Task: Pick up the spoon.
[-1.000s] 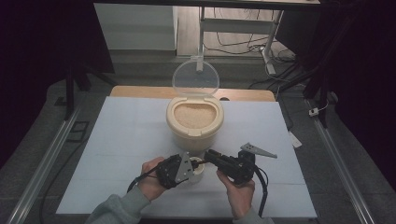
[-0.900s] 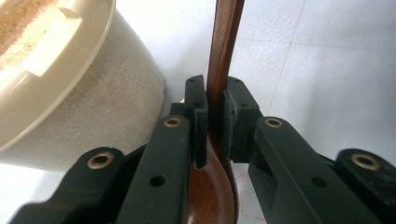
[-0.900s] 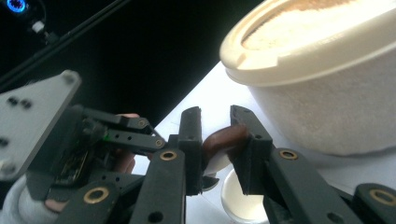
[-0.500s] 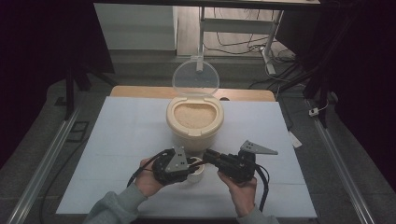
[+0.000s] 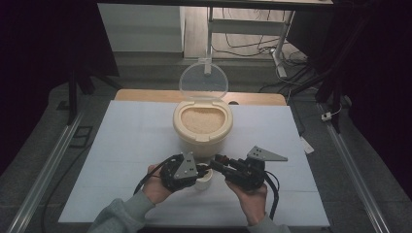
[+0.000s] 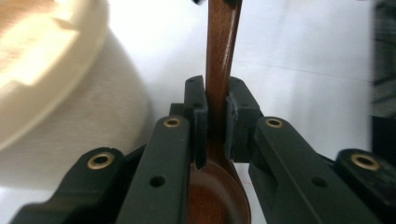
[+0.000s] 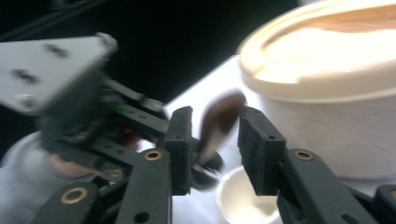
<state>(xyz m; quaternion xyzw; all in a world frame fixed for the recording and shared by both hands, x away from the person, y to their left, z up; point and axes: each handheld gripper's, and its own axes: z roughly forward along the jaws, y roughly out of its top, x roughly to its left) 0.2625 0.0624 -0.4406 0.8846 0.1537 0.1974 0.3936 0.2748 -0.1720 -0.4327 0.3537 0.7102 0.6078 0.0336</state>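
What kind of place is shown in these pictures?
Probably a lab or recording workspace, not a kitchen: a white-covered table between metal rails, cables on the floor, and a rice container staged alone.

No text, label, brand, number or sign is showing clearly enough to be read in any of the views.
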